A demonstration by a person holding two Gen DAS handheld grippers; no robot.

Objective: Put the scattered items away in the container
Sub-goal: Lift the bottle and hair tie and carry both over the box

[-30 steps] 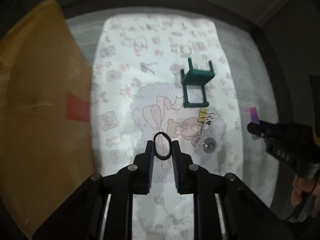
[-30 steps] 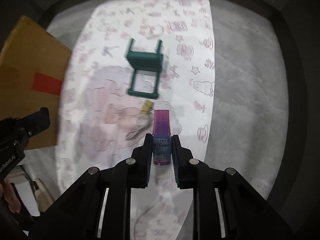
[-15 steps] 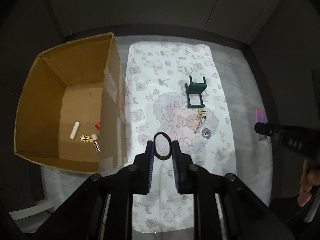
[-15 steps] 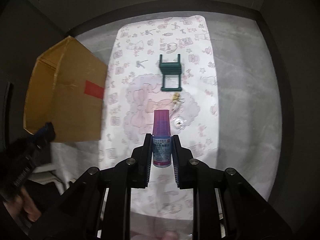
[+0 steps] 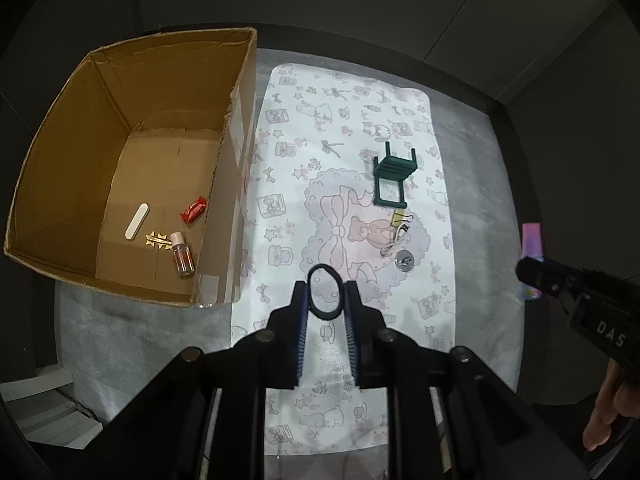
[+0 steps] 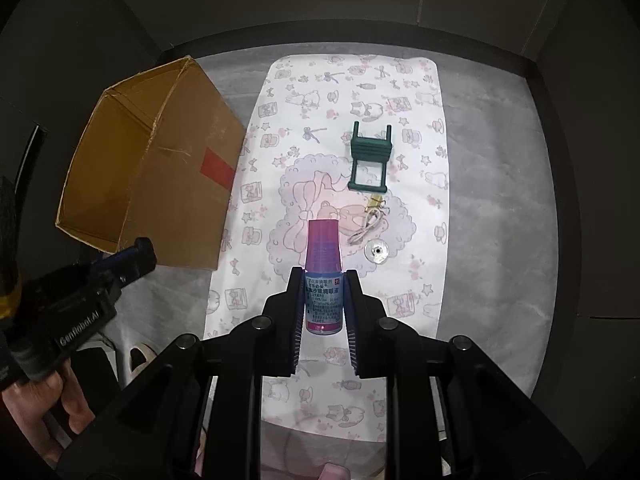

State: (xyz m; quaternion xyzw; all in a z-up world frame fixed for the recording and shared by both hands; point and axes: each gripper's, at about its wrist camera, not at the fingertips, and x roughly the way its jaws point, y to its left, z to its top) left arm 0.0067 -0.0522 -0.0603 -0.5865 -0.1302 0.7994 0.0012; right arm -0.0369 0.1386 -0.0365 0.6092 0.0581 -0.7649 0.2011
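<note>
While both tools hang high over the mat, each view adds something the other lacks:
Left gripper: closed on a black hair tie, the loop standing up between its pads; pointing steeply down at the patterned mat
Right gripper: clamped on a small bottle with a pink cap and a blue label, cap pointing away from the tool
Cardboard box: ahead and to the left of both tools, touching the mat's left edge
Left view only: the box's inside, holding a white stick, a gold clip, a little clear bottle and a red wrapper; the right tool enters from the right edge with the pink cap showing
Right view only: the box's outer wall with a red patch; the left tool at lower left, a hand around its handle
Both views, ahead of the tools on the mat: a green toy chair on its side; just nearer, a yellow binder clip, a white cord and a round metal piece
</note>
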